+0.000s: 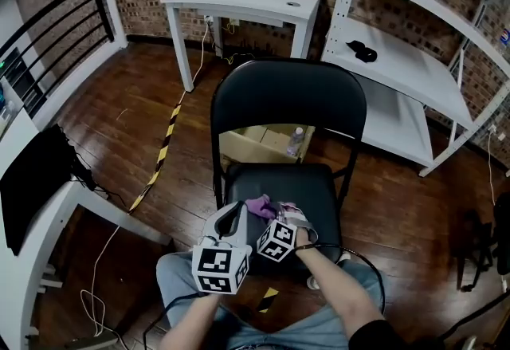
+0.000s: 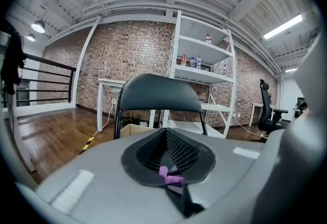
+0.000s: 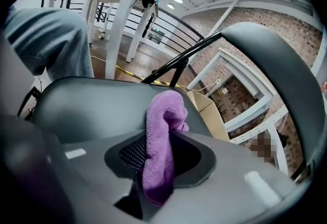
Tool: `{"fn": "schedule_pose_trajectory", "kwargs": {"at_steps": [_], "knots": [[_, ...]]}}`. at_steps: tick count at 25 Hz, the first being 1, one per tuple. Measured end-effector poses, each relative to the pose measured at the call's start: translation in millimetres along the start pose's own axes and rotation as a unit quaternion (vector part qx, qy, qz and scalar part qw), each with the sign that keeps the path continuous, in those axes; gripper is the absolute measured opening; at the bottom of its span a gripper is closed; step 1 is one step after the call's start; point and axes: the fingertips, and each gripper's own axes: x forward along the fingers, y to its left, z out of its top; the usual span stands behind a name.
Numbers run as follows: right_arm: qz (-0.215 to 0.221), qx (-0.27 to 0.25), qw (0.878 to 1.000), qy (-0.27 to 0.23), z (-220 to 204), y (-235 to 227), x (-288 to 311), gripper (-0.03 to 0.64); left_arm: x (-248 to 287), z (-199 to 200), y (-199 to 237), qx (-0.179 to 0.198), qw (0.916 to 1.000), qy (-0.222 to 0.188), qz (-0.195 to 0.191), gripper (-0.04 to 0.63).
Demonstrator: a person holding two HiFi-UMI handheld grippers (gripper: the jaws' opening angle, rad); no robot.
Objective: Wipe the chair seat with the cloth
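The purple cloth (image 3: 161,146) runs lengthwise through the right gripper (image 3: 161,160), clamped between its two jaws, with a folded end bulging out past the tips above the chair seat (image 3: 97,105). A small corner of the same cloth (image 2: 170,176) is pinched deep in the left gripper (image 2: 166,155), right where its jaws meet. In the head view the cloth (image 1: 259,206) bunches between the two gripper noses, left gripper (image 1: 237,218) and right gripper (image 1: 284,218), over the front edge of the seat (image 1: 315,185), with the chair back (image 1: 287,97) beyond the tips.
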Motion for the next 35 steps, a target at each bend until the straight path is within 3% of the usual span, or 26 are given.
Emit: {"fn": "schedule_pose_trajectory", "kwargs": {"at_steps": [23,31,35], "knots": [[0.026,0.008,0.998,-0.052,-16.0,121.1,-94.8,0.115,-30.4,-1.3,-34.6,0.022,0.9997,-0.009,-0.006,0.005],[0.025,0.014,0.998,-0.055,-15.0,121.2,-96.4,0.115,-29.6,-1.2,-35.4,0.023,0.9997,-0.009,-0.009,0.005],[0.000,0.030,0.997,-0.073,-0.9,77.7,-102.8,0.117,-28.1,1.4,-31.0,0.020,0.9997,-0.010,-0.009,0.005]]}}
